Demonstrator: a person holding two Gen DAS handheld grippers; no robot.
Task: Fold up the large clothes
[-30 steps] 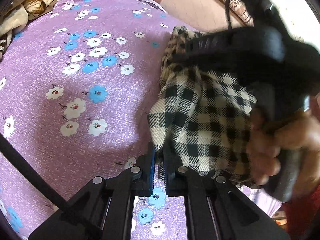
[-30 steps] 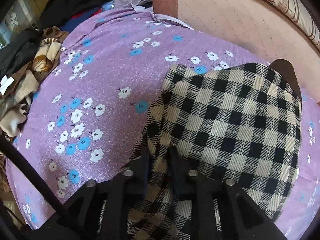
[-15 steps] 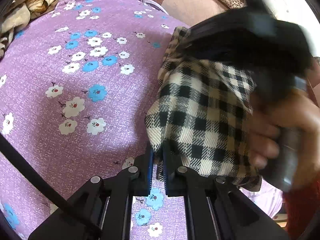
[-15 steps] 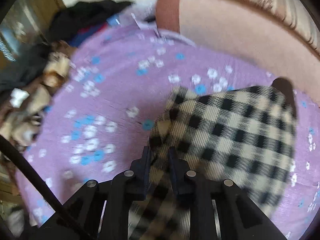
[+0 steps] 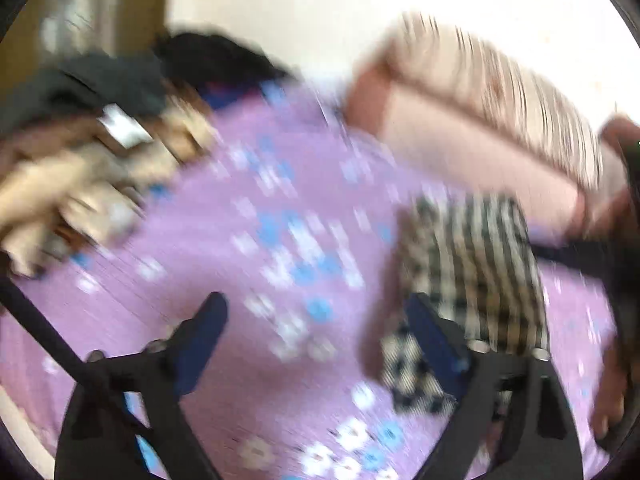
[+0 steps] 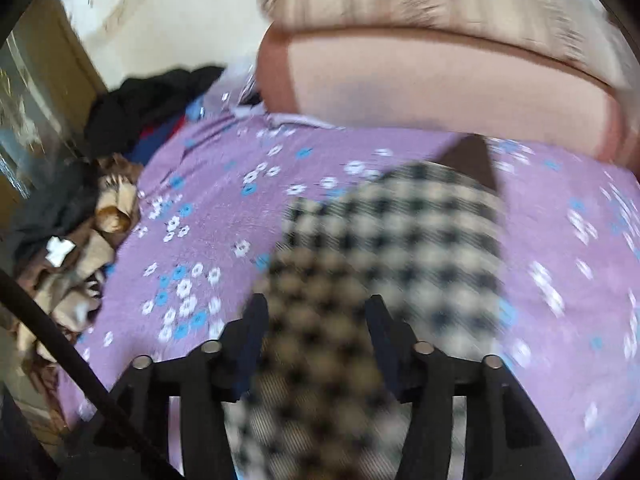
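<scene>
Purple floral bedspread (image 6: 224, 200), checked garment (image 6: 400, 232) released, left tongs (image 5: 316, 320) and right tongs (image 6: 316, 320) just opened

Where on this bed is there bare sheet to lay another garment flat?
Free: the purple floral sheet between the checked garment and the heap of clothes along the left edge. Crowded: that heap, and the right part under the checked garment, near the pink headboard.

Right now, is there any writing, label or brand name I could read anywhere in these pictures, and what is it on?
None can be read.
White tag in the clothes pile: too small and blurred to tell whether it bears text.
Checked garment and floral purple sheet: patterns only, no words.
</scene>
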